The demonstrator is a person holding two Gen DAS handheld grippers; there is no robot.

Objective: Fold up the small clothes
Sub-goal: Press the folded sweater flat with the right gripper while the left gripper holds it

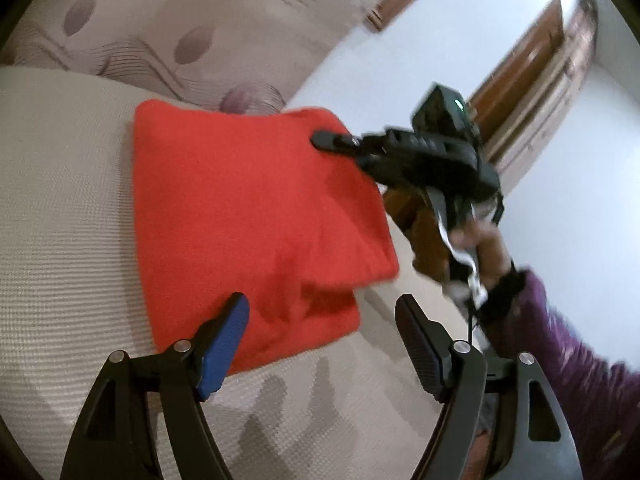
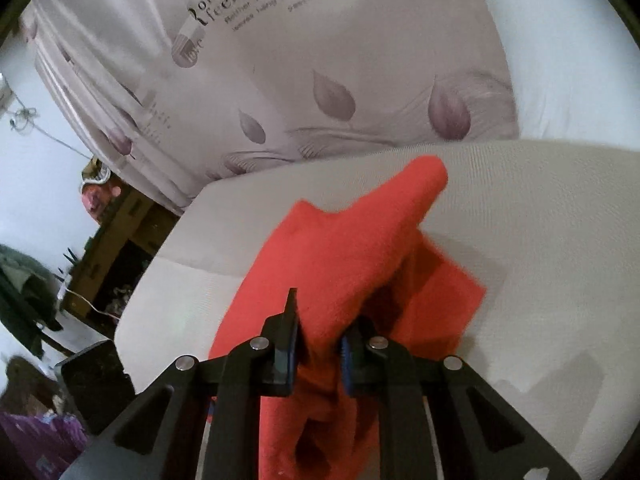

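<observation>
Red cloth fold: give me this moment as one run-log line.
stage: fold underway | red cloth: on pale cushion, one edge lifted | right gripper: shut on cloth | left gripper: open, empty, at near corner

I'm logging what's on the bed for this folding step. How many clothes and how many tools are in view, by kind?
Red cloth: 1
Tools: 2, the left tool and the right tool
Total: 3
</observation>
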